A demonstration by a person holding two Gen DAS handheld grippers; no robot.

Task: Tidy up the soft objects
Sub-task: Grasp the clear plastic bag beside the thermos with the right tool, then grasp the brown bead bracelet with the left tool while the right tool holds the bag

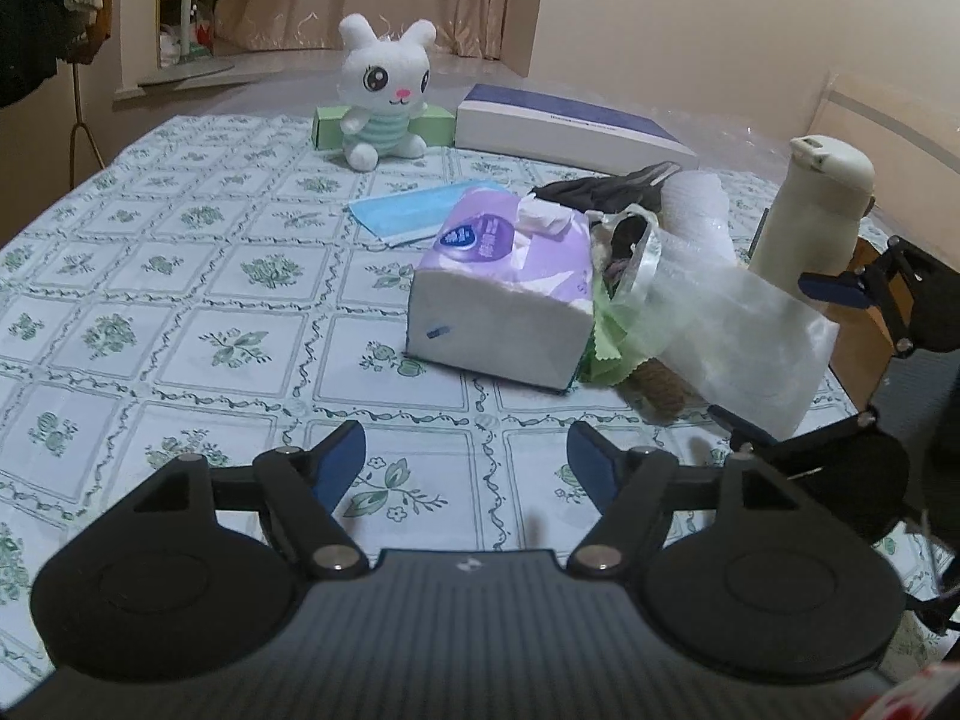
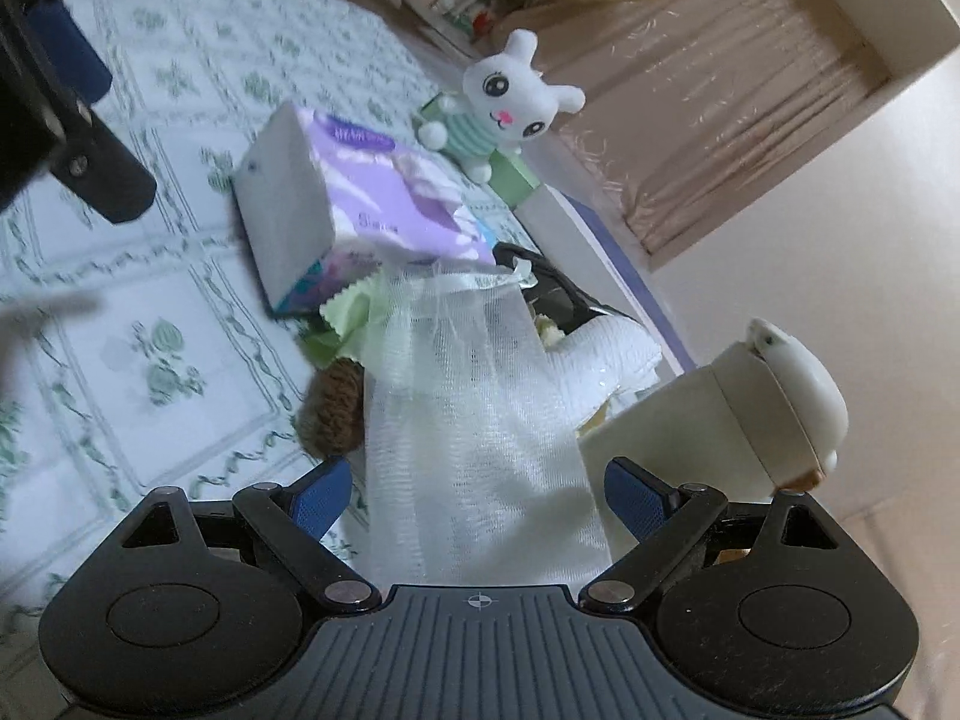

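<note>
Covering the whole worktop (image 1: 180, 276), a cloth printed with green flowers in squares is seen under everything. At the far edge a long white box with a dark blue top (image 1: 570, 126) is laid flat, with a small green box (image 1: 327, 126) to its left. Against the green box a white plush rabbit (image 1: 384, 96) in a striped green top is seated upright. Nearer the middle, a soft pack of tissues (image 1: 504, 300) in purple and white wrap is placed with one tissue pulled up at its slot; a blue face mask (image 1: 408, 210) is spread flat just behind it. A cream flask (image 1: 810, 210) is stood upright at the right edge.

Beside the pack a heap of soft things is gathered: a sheer white mesh bag (image 2: 480, 420) draped over the top, a green cloth with a zigzag edge (image 2: 351, 312) touching the pack's corner, a brown knitted piece (image 2: 333, 414) beneath, and dark fabric (image 1: 600, 189) behind.

The left tool (image 1: 468, 462) is held spread above bare cloth, with nothing between its blue pads. The right tool (image 2: 477, 495) is spread wide, with the mesh bag lying between its pads; neither pad is seen pressing on it.
</note>
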